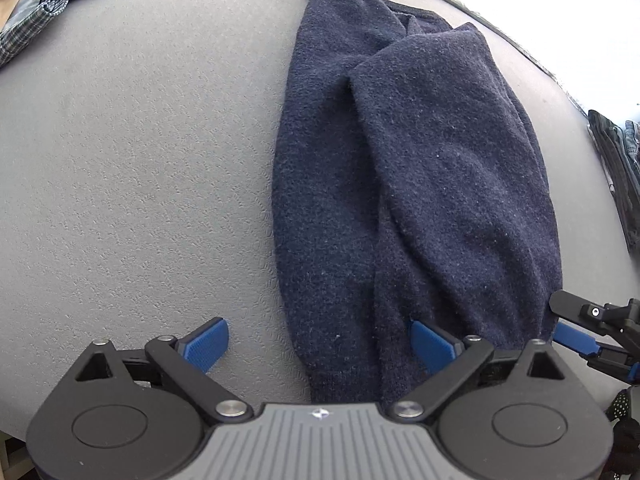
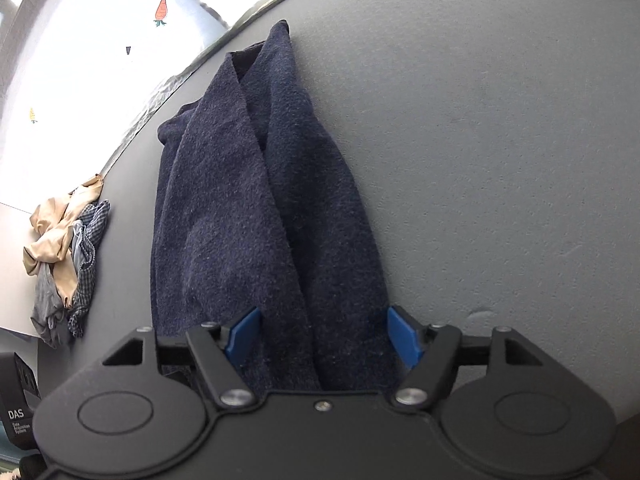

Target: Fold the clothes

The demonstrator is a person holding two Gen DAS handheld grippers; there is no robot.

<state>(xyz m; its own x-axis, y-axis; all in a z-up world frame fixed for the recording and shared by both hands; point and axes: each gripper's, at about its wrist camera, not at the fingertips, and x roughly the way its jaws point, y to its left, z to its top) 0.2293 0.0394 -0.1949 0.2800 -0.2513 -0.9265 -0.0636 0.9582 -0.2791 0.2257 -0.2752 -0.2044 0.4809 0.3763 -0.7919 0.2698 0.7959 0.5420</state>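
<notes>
A dark navy fleece garment (image 1: 408, 168) lies folded lengthwise into a long strip on the grey table (image 1: 132, 168). My left gripper (image 1: 320, 346) is open at the strip's near end, its left pad on the bare table and its right pad on the cloth. In the right wrist view the same navy garment (image 2: 264, 216) runs away from me. My right gripper (image 2: 322, 334) is open, its blue pads spread across the near end of the cloth. The right gripper (image 1: 580, 332) also shows at the right edge of the left wrist view.
A checked shirt (image 1: 44, 4) lies at the table's far left corner. A pile of beige, grey and checked clothes (image 2: 66, 256) hangs at the table's left side in the right wrist view. Dark clothes (image 1: 618, 168) sit at the right edge. The table's far edge (image 2: 168, 88) is close behind the garment.
</notes>
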